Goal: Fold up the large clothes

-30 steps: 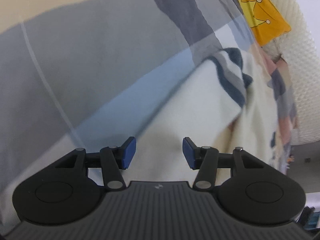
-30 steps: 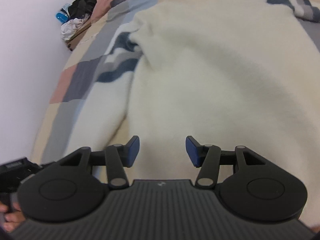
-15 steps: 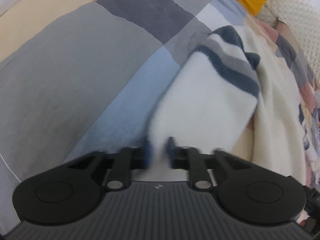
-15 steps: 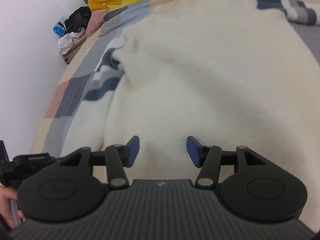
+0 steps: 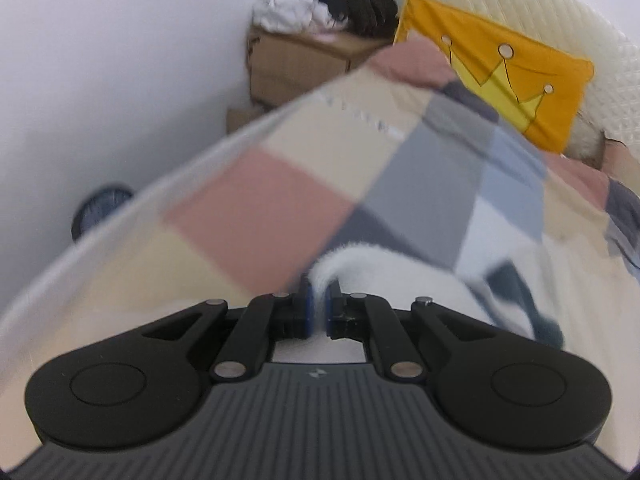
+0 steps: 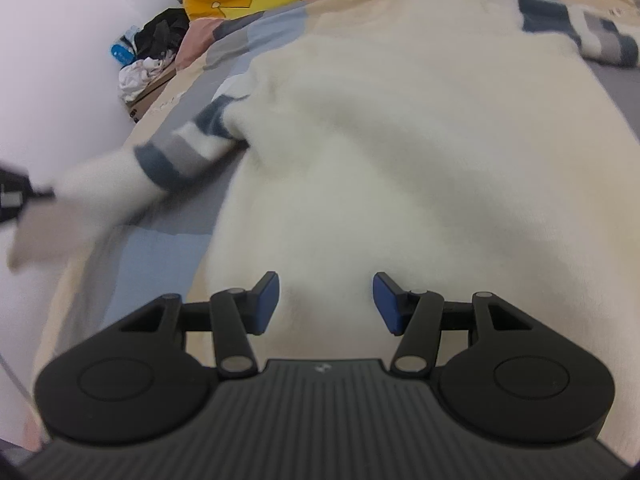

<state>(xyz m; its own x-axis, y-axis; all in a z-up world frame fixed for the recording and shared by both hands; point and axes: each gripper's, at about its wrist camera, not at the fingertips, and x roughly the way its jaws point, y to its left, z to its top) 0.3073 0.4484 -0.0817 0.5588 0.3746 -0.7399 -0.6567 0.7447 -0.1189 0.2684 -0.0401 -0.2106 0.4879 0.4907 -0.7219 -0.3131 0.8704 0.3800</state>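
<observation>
Looking down my left wrist view first, I have the left gripper [image 5: 319, 307] clamped tight on the white end of the sweater's sleeve [image 5: 384, 276], the fabric bunched between the blue pads and lifted clear of the patchwork bedspread [image 5: 280, 184], with the striped band trailing off to the right. Beyond it, toward the head of the bed, lie the yellow crown pillow [image 5: 496, 76] and a cardboard box [image 5: 296, 64] heaped with clothes against the wall. From here I judge the step is to carry that sleeve across onto the body of the garment, so I want to hold the pinch firm, raise it only enough to clear the bed, and sweep it in an arc so the sleeve lays flat and does not twist. Switching to the right wrist view, the right gripper [image 6: 326, 304] hovers with its jaws apart and nothing between them, low over the cream sweater [image 6: 420, 160], which is spread across the middle of the bed. The lifted sleeve shows blurred at the left edge of the bed, its other sleeve [image 6: 580, 32] resting toward the far right. I would press this free gripper down near the shoulder to pin the body, so the pull does not drag the whole sweater sideways.
</observation>
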